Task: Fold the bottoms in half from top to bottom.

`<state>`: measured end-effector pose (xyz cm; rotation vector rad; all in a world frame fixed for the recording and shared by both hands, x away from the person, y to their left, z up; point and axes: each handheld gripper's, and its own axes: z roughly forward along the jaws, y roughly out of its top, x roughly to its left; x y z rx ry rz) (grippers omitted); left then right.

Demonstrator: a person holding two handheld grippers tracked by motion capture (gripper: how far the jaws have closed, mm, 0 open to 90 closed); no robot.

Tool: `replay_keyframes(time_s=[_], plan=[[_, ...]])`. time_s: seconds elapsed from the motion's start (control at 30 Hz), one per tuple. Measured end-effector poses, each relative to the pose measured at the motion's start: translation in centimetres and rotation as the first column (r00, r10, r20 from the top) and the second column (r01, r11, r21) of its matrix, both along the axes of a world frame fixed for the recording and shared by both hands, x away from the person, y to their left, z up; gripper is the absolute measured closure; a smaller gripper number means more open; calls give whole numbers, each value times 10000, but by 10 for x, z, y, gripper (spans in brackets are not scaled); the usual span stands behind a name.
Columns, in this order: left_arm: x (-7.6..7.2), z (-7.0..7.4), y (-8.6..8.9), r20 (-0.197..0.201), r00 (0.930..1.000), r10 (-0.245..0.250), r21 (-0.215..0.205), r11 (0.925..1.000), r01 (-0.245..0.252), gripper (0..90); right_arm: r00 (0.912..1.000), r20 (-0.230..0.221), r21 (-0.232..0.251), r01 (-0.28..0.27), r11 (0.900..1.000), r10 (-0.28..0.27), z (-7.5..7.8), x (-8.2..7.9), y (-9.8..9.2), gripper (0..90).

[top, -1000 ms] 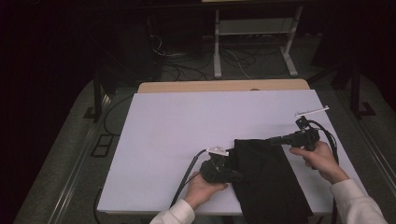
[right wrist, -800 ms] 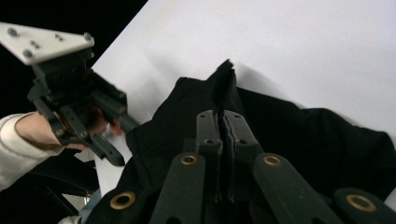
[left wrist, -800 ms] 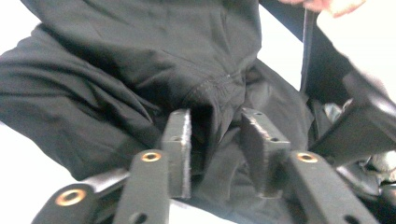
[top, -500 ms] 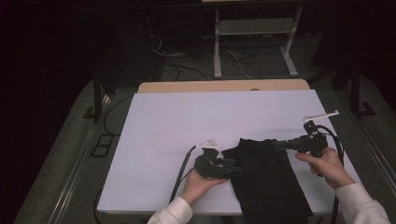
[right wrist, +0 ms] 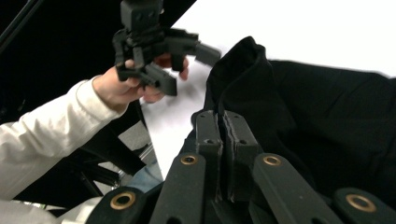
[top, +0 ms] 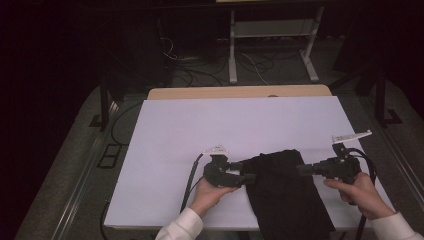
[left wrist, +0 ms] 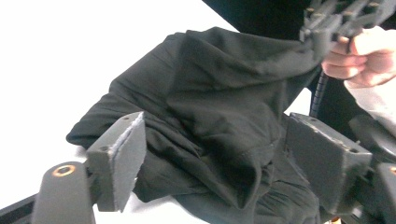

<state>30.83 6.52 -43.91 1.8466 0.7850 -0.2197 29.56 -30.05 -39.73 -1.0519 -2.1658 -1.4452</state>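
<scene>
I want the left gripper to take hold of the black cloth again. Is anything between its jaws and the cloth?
Nothing visible does. The left gripper has just been opening, its jaws stand apart with the black cloth bunched directly between them on the white table. The right gripper pinches the cloth's far side.

Overhead plus two close tool-mounted views

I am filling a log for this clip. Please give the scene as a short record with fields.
surface: white table cover
item: crumpled black cloth garment, lying at the near edge
left gripper: fingers have just been opening; cloth between them, not pressed
right gripper: fingers shut on the cloth edge
hands: left hand, right hand
</scene>
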Motion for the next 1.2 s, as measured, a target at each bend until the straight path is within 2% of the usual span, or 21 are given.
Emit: replay_keyframes(time_s=[0.23, 0.4, 0.67, 0.77, 0.9, 1.0, 1.1, 1.2], plan=[[1, 0, 1, 180, 9997, 133, 15, 9999, -133, 172, 9993, -179, -24, -316, 9995, 316, -5, -17, -7, 846], [1, 0, 3, 222, 9993, 285, -24, 9996, -285, 171, 9965, -342, 6, -770, 9970, 769, -9, -25, -11, 845], [3, -1, 1, 297, 9984, 486, 44, 9988, -487, 171, 9834, -602, 14, -1714, 9852, 1712, -13, -34, -14, 845], [4, 0, 1, 382, 9977, 553, 94, 9984, -557, 170, 9783, -669, 94, -1958, 9806, 1960, -14, -37, -13, 845], [7, 6, 3, 517, 9956, 780, -52, 9970, -779, 169, 9738, -691, 15, -2170, 9762, 2165, -13, -39, -10, 845], [9, 7, 5, 602, 9943, 877, 19, 9961, -880, 169, 9782, -654, -214, -1990, 9798, 1972, -11, -42, -8, 844], [11, 8, 5, 646, 9940, 882, 142, 9959, -893, 169, 9861, -490, -478, -1610, 9858, 1587, -10, -47, -8, 843], [12, 8, 4, 642, 9939, 899, 124, 9958, -909, 168, 9890, -279, -626, -1470, 9872, 1455, -10, -52, -9, 843]])
